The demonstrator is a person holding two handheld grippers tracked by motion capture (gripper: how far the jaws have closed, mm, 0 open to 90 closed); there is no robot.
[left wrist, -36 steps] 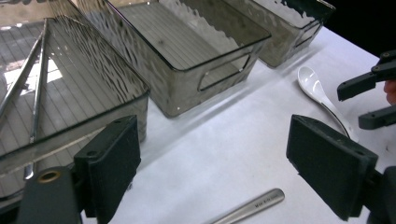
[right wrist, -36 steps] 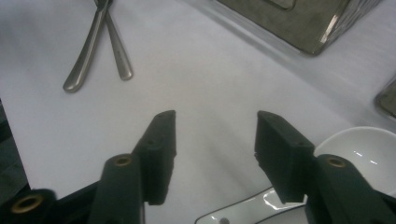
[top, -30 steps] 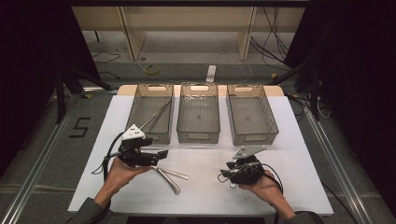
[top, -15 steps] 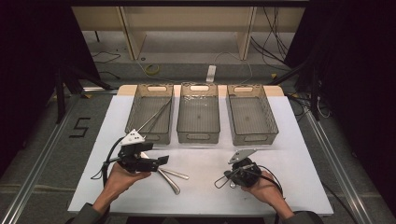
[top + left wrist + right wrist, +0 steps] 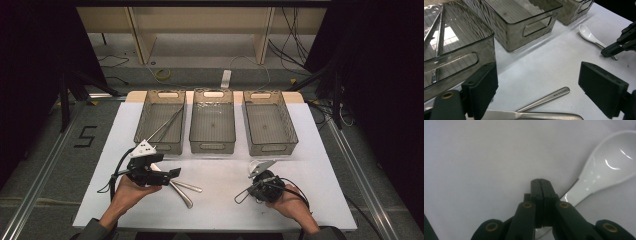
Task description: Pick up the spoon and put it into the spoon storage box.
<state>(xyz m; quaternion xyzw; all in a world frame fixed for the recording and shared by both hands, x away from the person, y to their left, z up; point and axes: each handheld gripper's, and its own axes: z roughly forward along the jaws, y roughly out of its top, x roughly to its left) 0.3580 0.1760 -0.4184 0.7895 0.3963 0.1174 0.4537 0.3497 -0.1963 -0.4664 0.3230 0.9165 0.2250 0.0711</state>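
Three grey bins [image 5: 212, 127] are standing in a row across the far half of the desk [image 5: 320, 165], blocking any low pass there, with only narrow gaps between them. The near strip is lying mostly open between the two hands. Metal utensils [image 5: 185, 190] are lying just beside the left hand-held gripper [image 5: 172, 173], and a white spoon [image 5: 587, 35] is sitting at the right hand-held gripper [image 5: 239, 196], whose jaws are pressing together.

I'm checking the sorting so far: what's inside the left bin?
The left bin holds thin metal utensils, leaning along its length. Their exact number and type are unclear through the tinted wall.
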